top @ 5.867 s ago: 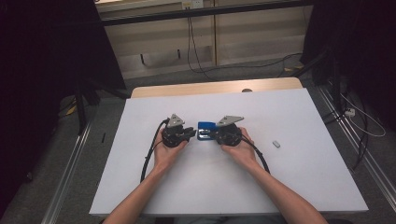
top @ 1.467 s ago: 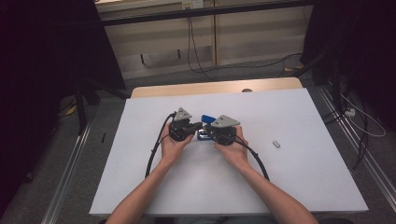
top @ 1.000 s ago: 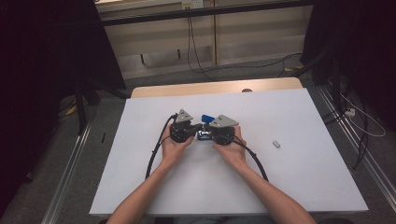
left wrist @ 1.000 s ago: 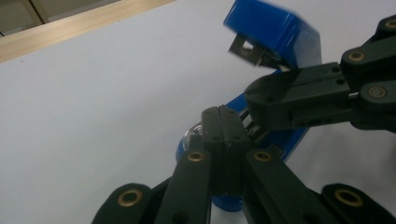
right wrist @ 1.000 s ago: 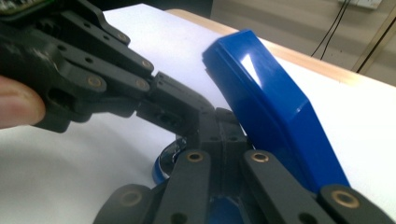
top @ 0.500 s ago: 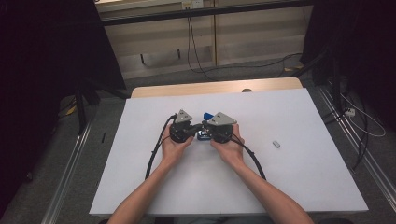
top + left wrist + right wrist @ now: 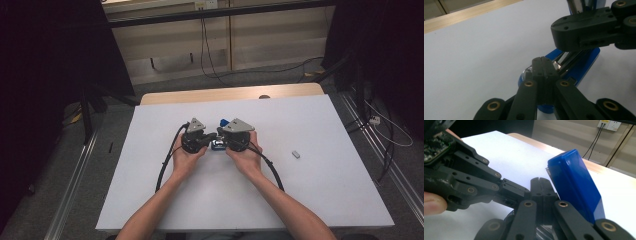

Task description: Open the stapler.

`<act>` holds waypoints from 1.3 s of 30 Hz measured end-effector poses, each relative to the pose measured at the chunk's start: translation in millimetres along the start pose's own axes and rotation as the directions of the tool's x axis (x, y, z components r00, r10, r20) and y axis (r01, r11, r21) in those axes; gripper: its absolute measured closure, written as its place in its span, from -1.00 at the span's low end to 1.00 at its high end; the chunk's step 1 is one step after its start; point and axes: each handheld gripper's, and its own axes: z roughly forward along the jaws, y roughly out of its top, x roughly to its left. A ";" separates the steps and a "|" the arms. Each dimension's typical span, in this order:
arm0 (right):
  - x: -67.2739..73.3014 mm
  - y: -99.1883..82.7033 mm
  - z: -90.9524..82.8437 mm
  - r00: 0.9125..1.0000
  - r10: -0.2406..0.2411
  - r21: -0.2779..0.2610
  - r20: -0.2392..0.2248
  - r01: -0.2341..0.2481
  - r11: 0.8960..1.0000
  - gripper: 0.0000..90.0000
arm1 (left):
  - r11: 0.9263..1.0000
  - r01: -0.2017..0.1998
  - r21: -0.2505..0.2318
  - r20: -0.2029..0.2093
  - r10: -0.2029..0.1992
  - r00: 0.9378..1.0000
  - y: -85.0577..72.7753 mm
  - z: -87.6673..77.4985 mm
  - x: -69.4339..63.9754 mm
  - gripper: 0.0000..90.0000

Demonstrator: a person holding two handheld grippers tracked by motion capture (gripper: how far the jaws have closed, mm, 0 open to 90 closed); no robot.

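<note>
Your left gripper [image 7: 207,142] has its jaws pressed together, and in the left gripper view [image 7: 543,65] the tips sit right at the metal part of a blue stapler-like tool [image 7: 584,62]. A sliver of metal seems to be pinched between them, though I cannot tell for sure from these angles. Your right gripper [image 7: 225,140] is likewise closed; in the right gripper view [image 7: 541,185] its jaws meet with no gap, and the blue tool [image 7: 576,182] rises just beside them at about 2 o'clock, its blue cover tilted up. Whether those jaws clamp the tool's lower part is hidden beneath them.

The tool [image 7: 220,145] lies near the middle of the white table [image 7: 325,200], between the two grippers, which face each other tip to tip.

Your left hand [image 7: 187,159] and right hand [image 7: 247,159] each wrap a gripper body from below, forearms coming in from 6 o'clock and converging toward the centre.

In the high view the tool is mostly covered by the grippers; only blue bits show. A small grey object [image 7: 296,154] lies well apart at 3 o'clock, too small to identify.
</note>
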 end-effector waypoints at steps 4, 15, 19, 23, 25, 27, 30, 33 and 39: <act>-2.7 1.7 -3.1 1.000 0.000 -0.002 0.004 0.000 1.000 1.00 | 1.000 -0.010 0.003 -0.001 0.010 1.000 0.4 -0.1 -0.1 1.00; -3.9 2.2 -6.2 1.000 -0.001 0.007 0.009 0.001 1.000 1.00 | 1.000 0.000 0.001 -0.001 0.000 1.000 0.1 -0.2 0.3 1.00; -3.8 1.6 -5.7 1.000 -0.001 -0.001 0.010 0.001 1.000 1.00 | 1.000 0.002 -0.002 -0.002 -0.002 1.000 -0.1 0.0 -0.2 1.00; -4.0 1.3 -4.3 1.000 0.005 -0.008 0.011 -0.005 1.000 1.00 | 1.000 -0.011 -0.001 -0.001 0.011 1.000 0.1 -0.1 -0.1 1.00; -3.8 1.4 -5.2 1.000 -0.001 -0.002 0.016 0.001 1.000 1.00 | 1.000 -0.012 0.000 -0.001 0.012 1.000 0.3 -0.1 0.0 1.00; -4.8 2.0 -6.7 1.000 0.003 -0.012 0.030 -0.002 1.000 1.00 | 1.000 -0.010 -0.001 -0.002 0.010 1.000 0.2 -0.1 -0.1 1.00; -7.0 2.4 -7.9 0.999 0.019 -0.019 0.034 -0.018 1.000 1.00 | 1.000 -0.007 -0.001 0.001 0.007 1.000 0.3 -0.1 0.2 1.00; -6.3 1.8 -7.4 0.999 0.026 -0.025 0.038 -0.025 0.999 1.00 | 1.000 -0.018 0.002 -0.006 0.018 1.000 0.4 -0.3 -0.1 1.00; -8.2 2.0 -9.0 0.999 0.030 -0.029 0.044 -0.028 0.999 1.00 | 1.000 -0.018 -0.001 -0.005 0.018 1.000 0.3 -0.3 0.2 1.00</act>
